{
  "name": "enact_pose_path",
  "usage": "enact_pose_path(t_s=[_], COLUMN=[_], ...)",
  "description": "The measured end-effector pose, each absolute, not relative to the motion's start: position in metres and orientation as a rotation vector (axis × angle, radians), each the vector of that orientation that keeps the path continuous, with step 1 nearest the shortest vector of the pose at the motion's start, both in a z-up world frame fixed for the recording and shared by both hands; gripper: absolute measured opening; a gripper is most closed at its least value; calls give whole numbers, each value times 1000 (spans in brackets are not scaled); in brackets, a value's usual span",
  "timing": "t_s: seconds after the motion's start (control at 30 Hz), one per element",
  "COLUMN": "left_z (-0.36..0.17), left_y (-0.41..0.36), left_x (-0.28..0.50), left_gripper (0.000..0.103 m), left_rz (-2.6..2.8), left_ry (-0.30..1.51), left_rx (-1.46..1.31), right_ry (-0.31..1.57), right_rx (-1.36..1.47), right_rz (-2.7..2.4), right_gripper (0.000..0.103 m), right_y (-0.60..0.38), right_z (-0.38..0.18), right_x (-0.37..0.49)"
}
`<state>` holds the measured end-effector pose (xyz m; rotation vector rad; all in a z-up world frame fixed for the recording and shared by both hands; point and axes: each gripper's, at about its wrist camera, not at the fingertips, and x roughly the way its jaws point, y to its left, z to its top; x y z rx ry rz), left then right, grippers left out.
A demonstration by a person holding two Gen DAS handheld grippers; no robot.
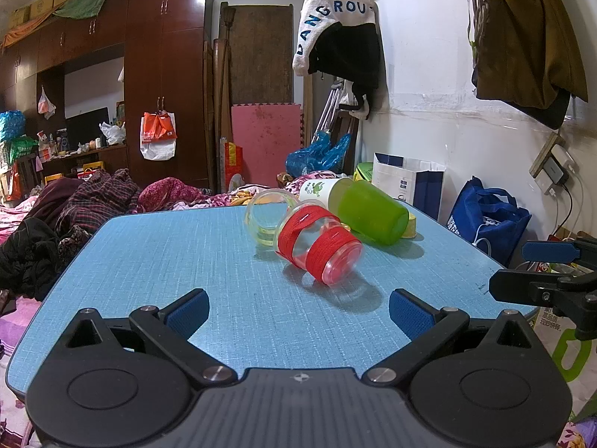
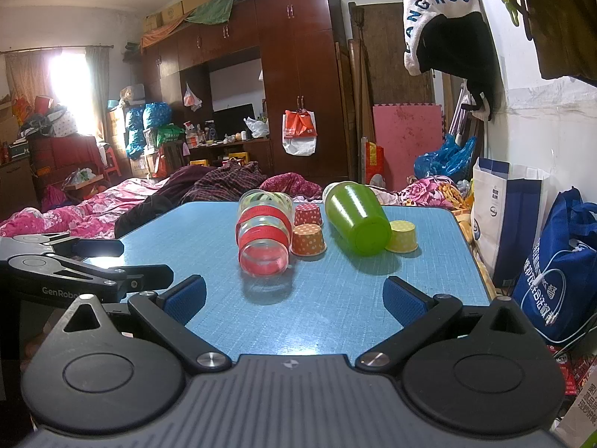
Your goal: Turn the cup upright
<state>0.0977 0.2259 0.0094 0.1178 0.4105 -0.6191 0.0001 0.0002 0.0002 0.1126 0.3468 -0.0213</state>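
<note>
Glossy plastic on matt weave

Clear, shiny glass-like cup (image 2: 264, 240) banded in coarse red woven cloth; smooth glossy green plastic cup (image 2: 356, 220); dotted paper cups (image 2: 308, 239); matt blue table (image 2: 335, 298) with linen-like texture; ribbed blue rubbery pads (image 1: 408, 313) on matt black plastic.

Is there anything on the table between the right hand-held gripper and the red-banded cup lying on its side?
Nothing visible: bare blue table lies between the open right hand-held gripper and the red-banded cup.
</note>
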Motion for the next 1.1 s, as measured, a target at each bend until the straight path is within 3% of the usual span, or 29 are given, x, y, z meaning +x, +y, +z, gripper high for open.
enact_pose_path(t_s=[0.9, 1.1], left_z=[11, 16], left_y=[228, 236], left_x=[100, 103], left_gripper=[103, 103], left_rz=[-610, -633], left_ry=[400, 320], left_rx=[98, 42], right_ry=[357, 393], right_rx=[111, 94], right_rz=[-25, -29], right_gripper=[102, 102], right_y=[-3, -14], right_z=[-9, -5], right_x=[3, 17])
